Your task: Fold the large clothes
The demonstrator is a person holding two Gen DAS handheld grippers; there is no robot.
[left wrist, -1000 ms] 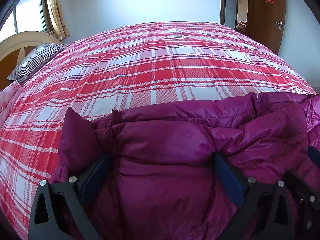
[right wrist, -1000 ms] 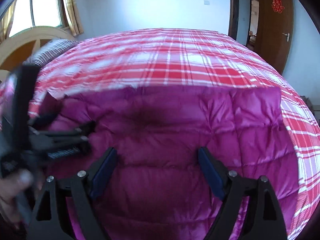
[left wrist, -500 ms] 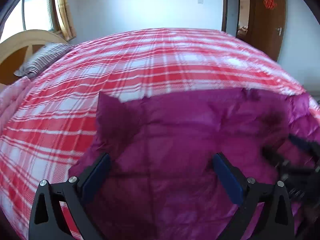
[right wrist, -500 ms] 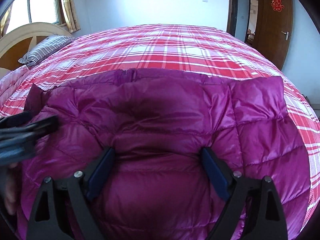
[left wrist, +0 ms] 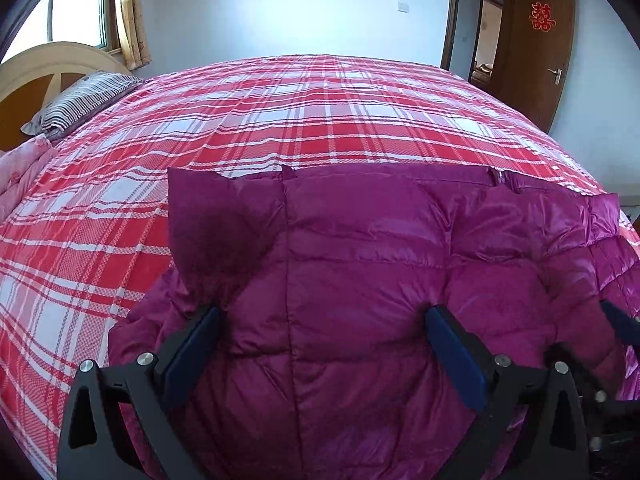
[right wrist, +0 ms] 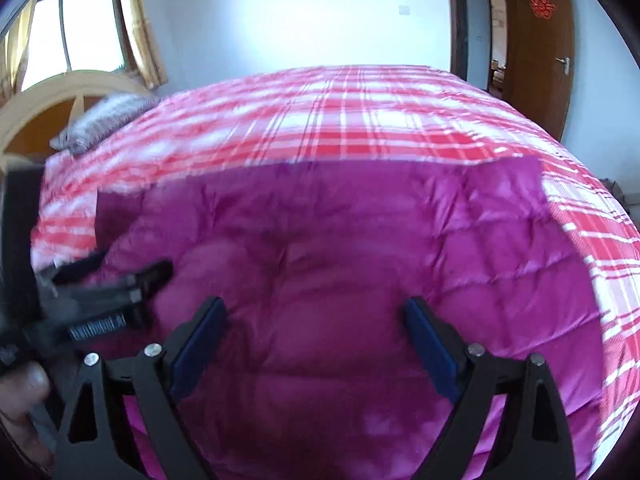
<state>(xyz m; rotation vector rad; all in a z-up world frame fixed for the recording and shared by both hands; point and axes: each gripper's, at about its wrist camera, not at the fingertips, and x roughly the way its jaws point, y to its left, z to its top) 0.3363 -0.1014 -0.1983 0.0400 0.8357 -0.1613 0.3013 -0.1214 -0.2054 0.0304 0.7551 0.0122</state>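
Both wrist views close over jacket (left wrist: pixel 360 280)

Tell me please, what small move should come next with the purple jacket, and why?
Probably lower both grippers and close them on the near edge of the jacket. The left gripper and right gripper are open and hold nothing, and the jacket lies spread on the plaid bedcover, ready for another fold.

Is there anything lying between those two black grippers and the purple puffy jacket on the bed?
Nothing visible does. The left gripper and the right gripper both stand open right over the jacket, with only its fabric between their fingers. The bedspread beyond shows just a striped pillow far off at the headboard.
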